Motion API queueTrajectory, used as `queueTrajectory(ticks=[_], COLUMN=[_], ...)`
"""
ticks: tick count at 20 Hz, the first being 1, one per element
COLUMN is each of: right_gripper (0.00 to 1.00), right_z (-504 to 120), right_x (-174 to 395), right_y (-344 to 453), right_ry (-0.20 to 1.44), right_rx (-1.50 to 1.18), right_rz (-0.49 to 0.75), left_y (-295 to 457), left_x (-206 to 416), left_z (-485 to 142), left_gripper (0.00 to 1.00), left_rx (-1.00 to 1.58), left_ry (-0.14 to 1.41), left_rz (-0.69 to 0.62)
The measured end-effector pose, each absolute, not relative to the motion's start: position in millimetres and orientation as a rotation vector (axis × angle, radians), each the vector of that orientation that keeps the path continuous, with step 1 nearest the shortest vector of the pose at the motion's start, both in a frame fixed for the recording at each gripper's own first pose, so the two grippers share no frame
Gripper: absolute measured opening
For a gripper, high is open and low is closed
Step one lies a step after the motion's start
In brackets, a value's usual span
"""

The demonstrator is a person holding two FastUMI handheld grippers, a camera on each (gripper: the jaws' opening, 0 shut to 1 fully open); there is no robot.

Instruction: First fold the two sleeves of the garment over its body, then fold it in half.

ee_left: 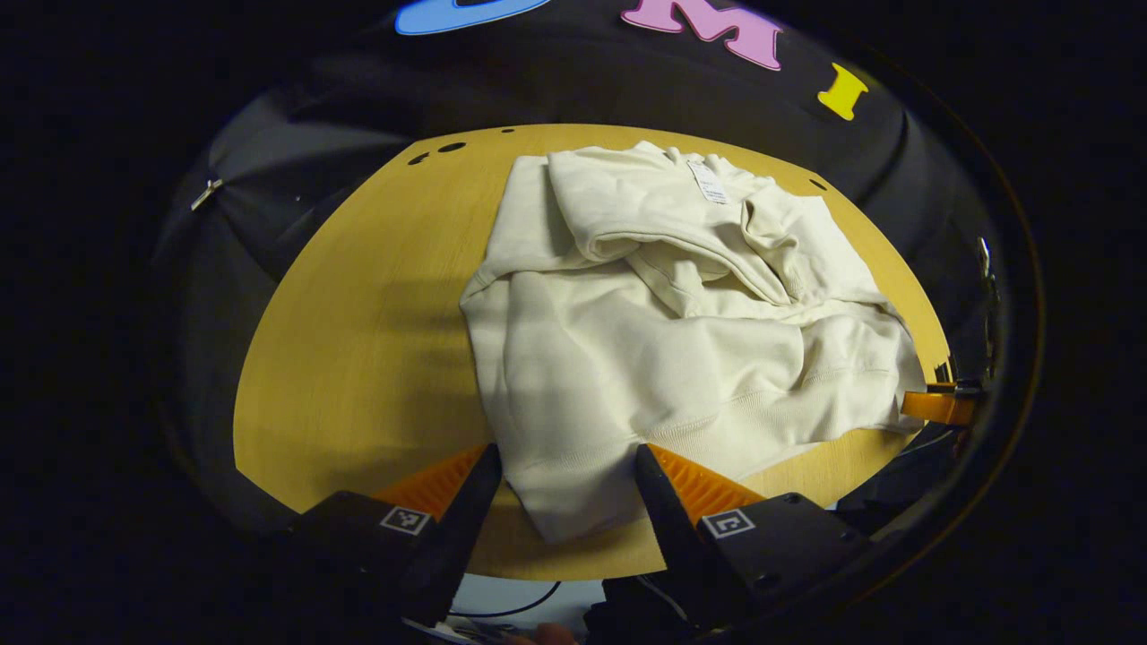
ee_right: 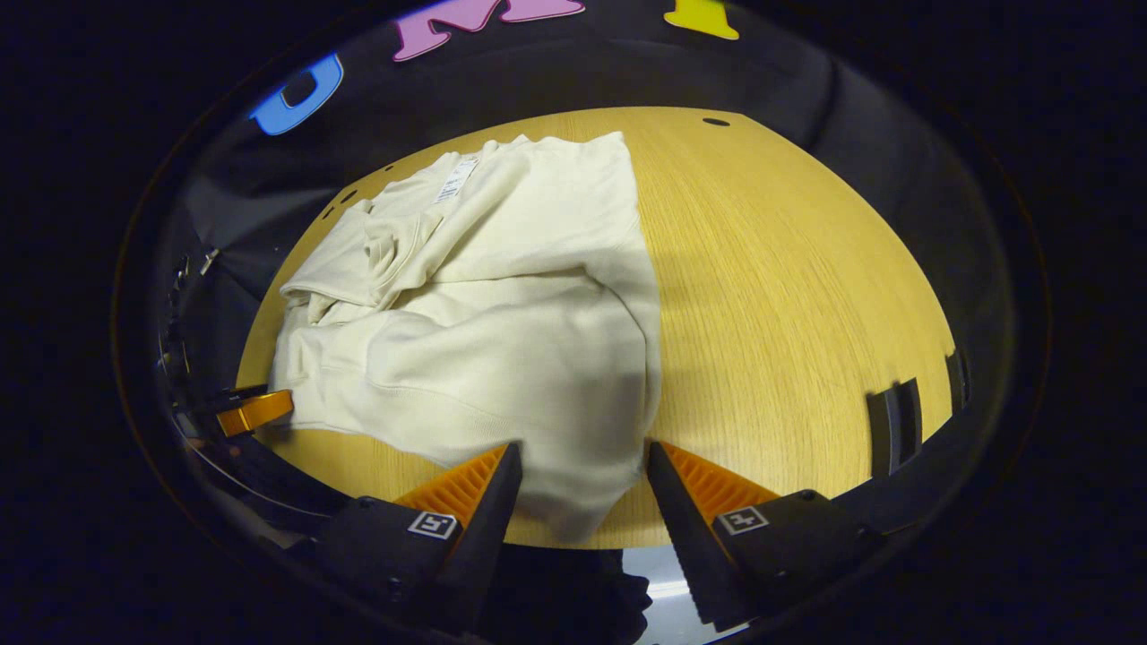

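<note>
Cream fleece sweatshirt (ee_left: 645,331) lies rumpled on the round pale wooden table (ee_left: 358,358), both sleeves already bundled over its body, its hem corners hanging toward the near edge.

Nearest, the left gripper (ee_left: 564,484) has its jaws spread wide on either side of the near left hem corner; the cloth sits in the gap, but I cannot tell that either finger presses on it. The right gripper (ee_right: 582,488) stands the same way at the near right hem corner, open and straddling the fabric, not clamped as far as I can see.

My worry is the pinch: if the jaws close on only the top layer, or one side grips deeper than the other, the half fold would likely go up crooked. The loosely heaped sleeves (ee_left: 681,242) in the middle could slide off as the hem is carried over them.

Room looks generous: bare wood lies left of the garment and a broad stretch to its right (ee_right: 806,296). Farther off, the collar with its white label (ee_left: 711,182) lies near the table's far edge, so an overshoot could push cloth off the back.
</note>
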State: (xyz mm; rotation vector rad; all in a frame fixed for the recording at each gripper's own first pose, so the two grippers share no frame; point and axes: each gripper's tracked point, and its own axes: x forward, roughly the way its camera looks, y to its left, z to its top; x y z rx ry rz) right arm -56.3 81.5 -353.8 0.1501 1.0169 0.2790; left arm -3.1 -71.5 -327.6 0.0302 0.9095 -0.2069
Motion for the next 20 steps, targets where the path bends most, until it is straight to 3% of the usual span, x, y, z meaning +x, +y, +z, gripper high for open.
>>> queueTrajectory(ticks=[4, 5, 6, 7, 8, 9, 10, 20], right_gripper=[0.84, 0.75, 0.44, 0.37, 0.18, 0.11, 0.06, 0.06], right_z=[-352.9, -353.9, -353.4, -353.5, -352.7, -351.2, -349.4, -274.2], right_x=[-55.5, -52.6, -54.0, -54.1, -55.4, -56.1, -57.7, -21.1], right_y=[93.9, 99.5, 106.9, 108.2, 110.3, 110.4, 106.5, 106.8], right_ry=[1.035, 1.025, 1.021, 1.02, 1.028, 1.026, 1.031, 0.851], right_rx=[0.021, 0.027, 0.052, 0.069, 0.093, 0.125, 0.144, 0.313], right_rz=[0.339, 0.358, 0.382, 0.38, 0.386, 0.392, 0.391, 0.392], left_y=[-78.0, -85.0, -92.8, -95.8, -95.7, -93.9, -92.9, -82.7], left_x=[0.0, 1.6, 1.6, 3.4, 4.5, 5.5, 5.3, 23.8], left_z=[-329.5, -328.9, -327.6, -326.3, -326.9, -324.7, -325.1, -254.3], left_gripper=[0.91, 0.84, 0.66, 0.31, 0.27, 0.14, 0.1, 0.06], left_rx=[0.03, 0.044, 0.047, 0.05, 0.046, 0.022, -0.009, -0.142], left_ry=[0.917, 0.903, 0.884, 0.873, 0.867, 0.868, 0.884, 0.82], left_rz=[-0.221, -0.256, -0.291, -0.305, -0.308, -0.302, -0.29, -0.278])
